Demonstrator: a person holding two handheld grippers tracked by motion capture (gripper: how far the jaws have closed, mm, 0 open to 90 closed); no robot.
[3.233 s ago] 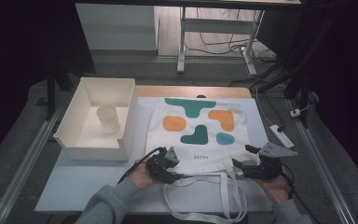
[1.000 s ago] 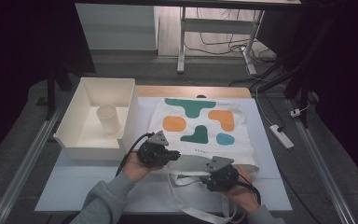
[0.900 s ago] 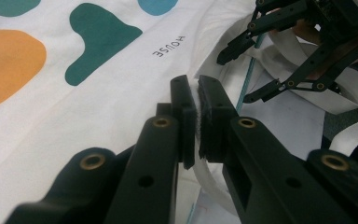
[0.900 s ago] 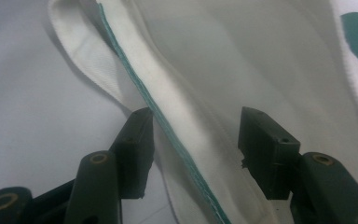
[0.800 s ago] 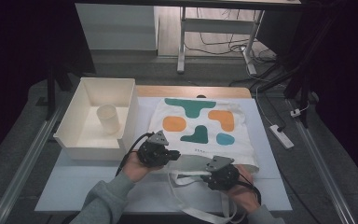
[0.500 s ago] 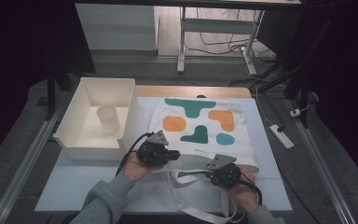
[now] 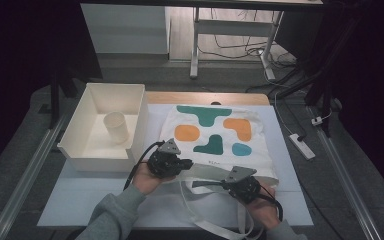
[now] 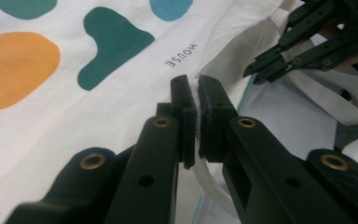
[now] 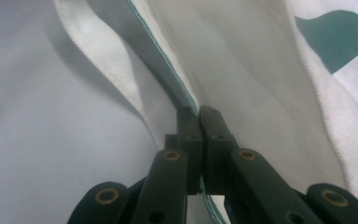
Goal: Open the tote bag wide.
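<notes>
right gripper [image 7: 198, 184] jaws just closed on bag edge [image 9: 182, 100]

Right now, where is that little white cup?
In the high view, the cup stands upright inside the white box at the table's left, just left of the tote bag.

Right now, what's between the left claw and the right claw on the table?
The tote bag's open near edge spans from left claw to right claw; both are shut on it, in the high view.

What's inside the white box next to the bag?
Inside the white box stands one pale cup, upright on the box floor. The near wall hides the strip of floor just behind it, and what is in the cup cannot be seen.
</notes>
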